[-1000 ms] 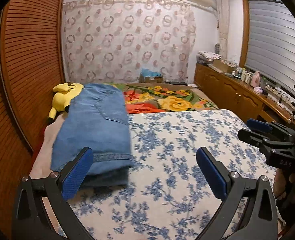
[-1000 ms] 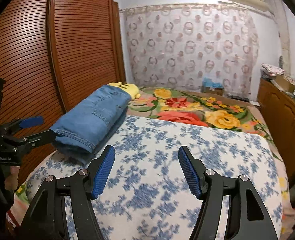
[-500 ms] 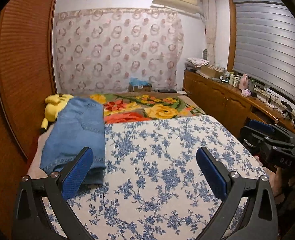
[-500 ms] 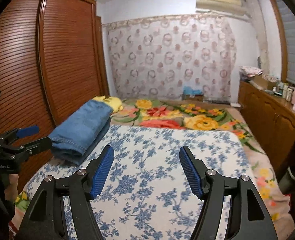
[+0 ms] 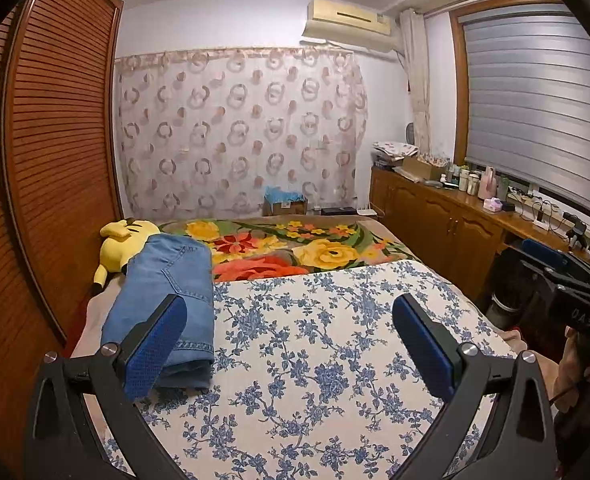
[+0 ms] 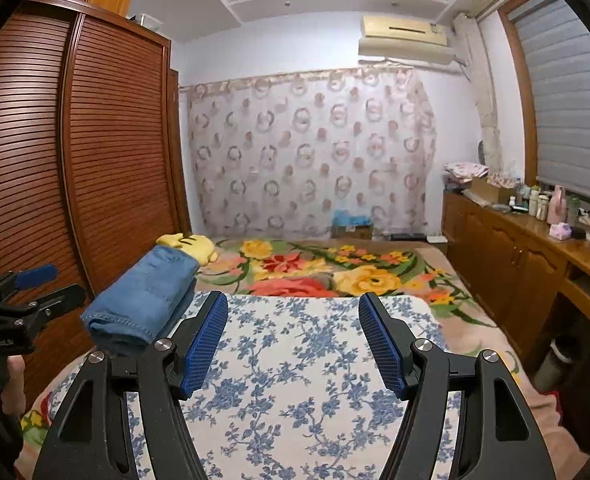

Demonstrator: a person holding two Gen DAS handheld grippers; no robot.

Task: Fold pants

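Pulled back and lifted since a second ago, left gripper [image 5: 287,344] and right gripper [image 6: 293,338] both spread wide and empty, folded pants [image 5: 163,304] on the bed [image 5: 335,360] ahead-left by the plush toy [image 5: 121,248], long axis running away, nearer the left.

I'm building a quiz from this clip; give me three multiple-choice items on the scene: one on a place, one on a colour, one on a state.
1. Where do the folded jeans lie?
A. on the bed's left side, by the yellow plush toy
B. on the wooden counter
C. on the floor

2. What colour are the gripper pads?
A. red
B. blue
C. green

3. How is the right gripper?
A. shut on the jeans
B. shut on nothing
C. open

Key: 1 A, the denim rests beside the toy. 2 B, blue facings show. 3 C, pads stand wide apart.
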